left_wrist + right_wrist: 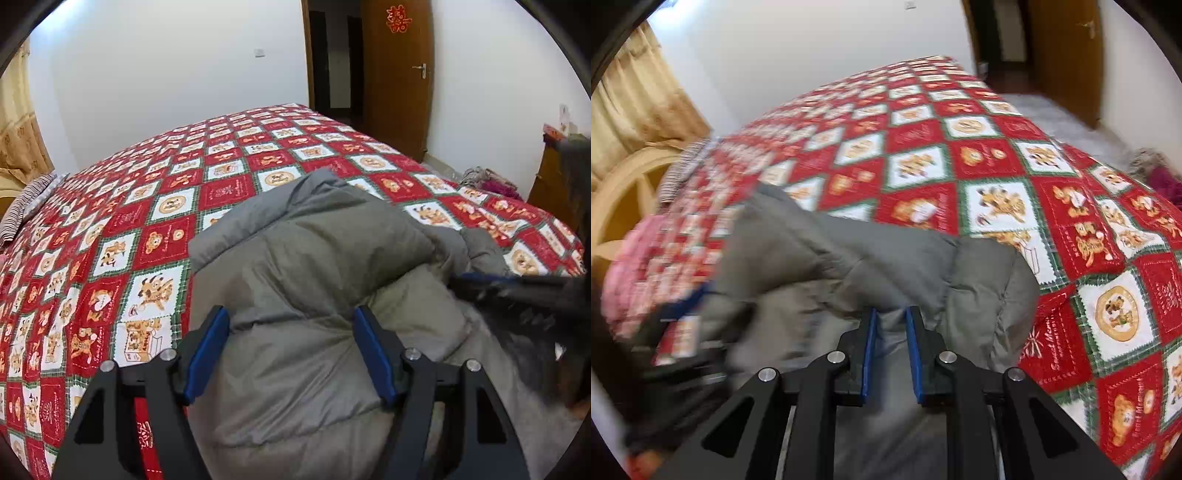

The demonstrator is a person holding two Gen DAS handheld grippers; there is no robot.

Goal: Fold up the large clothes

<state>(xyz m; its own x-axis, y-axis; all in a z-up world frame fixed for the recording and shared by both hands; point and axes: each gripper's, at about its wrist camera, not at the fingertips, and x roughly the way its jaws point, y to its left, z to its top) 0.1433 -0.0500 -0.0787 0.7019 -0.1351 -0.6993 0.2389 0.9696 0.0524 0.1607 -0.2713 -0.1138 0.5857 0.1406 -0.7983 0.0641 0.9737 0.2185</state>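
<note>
A grey padded jacket (314, 240) lies bunched on the near part of a bed, also visible in the right wrist view (820, 258). My left gripper (291, 314) holds a thick, puffy fold of it, and its blue pads (207, 350) press into the padding from both sides, creasing it. My right gripper (892, 314) is shut on a thin fold of the same jacket, with a narrow strip of grey cloth between its pads. In the left wrist view the right gripper (517, 291) is a dark blur at the jacket's right edge. In the right wrist view the left gripper (679, 317) is a blur at the left.
The bed has a red, white and green patchwork cover (147, 206) (997, 166). A striped cloth (26, 206) lies at its left edge, a pink item (631, 273) is nearby, and clothes (484, 181) are piled on the floor to the right. Behind stand a wooden door (395, 74) and a curtain (18, 122).
</note>
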